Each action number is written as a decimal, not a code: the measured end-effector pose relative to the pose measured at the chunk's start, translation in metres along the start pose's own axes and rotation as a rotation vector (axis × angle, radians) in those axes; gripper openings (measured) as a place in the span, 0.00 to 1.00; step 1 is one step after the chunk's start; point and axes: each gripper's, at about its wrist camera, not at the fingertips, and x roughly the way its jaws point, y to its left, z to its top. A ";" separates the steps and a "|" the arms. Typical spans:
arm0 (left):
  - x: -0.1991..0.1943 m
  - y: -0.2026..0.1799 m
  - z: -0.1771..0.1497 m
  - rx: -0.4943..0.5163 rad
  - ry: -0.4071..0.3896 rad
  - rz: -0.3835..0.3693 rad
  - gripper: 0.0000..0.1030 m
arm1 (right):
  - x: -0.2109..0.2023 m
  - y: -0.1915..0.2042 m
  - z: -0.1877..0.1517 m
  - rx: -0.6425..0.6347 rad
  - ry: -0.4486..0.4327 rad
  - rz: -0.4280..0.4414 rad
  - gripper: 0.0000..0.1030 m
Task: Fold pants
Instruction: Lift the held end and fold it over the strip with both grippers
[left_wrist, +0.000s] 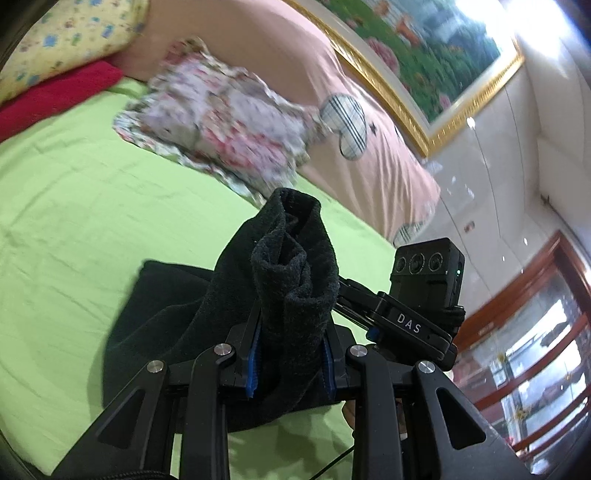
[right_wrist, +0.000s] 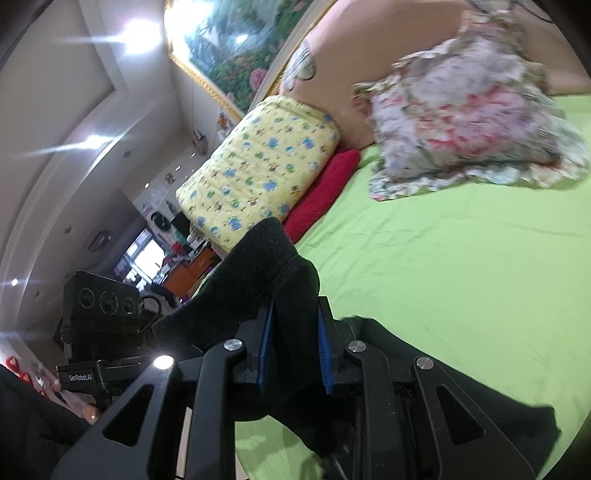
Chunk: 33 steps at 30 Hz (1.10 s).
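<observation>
The black pants (left_wrist: 173, 317) hang bunched over a green bed sheet (left_wrist: 74, 206). My left gripper (left_wrist: 290, 358) is shut on a thick fold of the pants, which sticks up between its blue pads. In the left wrist view the other gripper's camera block (left_wrist: 428, 280) sits just right of the fold. My right gripper (right_wrist: 293, 350) is shut on another bunch of the black pants (right_wrist: 258, 266), held above the green sheet (right_wrist: 461, 258). The left gripper's camera block (right_wrist: 99, 306) shows at the left.
A floral pillow (left_wrist: 221, 125) lies at the head of the bed against a pink quilt (left_wrist: 295, 66). A yellow patterned quilt (right_wrist: 258, 166) rests on a red cloth (right_wrist: 325, 188). A framed picture (left_wrist: 424, 44) hangs on the wall.
</observation>
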 end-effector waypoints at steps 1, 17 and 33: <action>0.005 -0.004 -0.002 0.008 0.011 0.000 0.25 | -0.006 -0.005 -0.003 0.009 -0.008 -0.006 0.23; 0.060 -0.039 -0.027 0.092 0.121 0.052 0.25 | -0.052 -0.053 -0.035 0.100 -0.067 -0.042 0.22; 0.107 -0.048 -0.057 0.144 0.218 0.075 0.25 | -0.074 -0.087 -0.056 0.193 -0.098 -0.108 0.08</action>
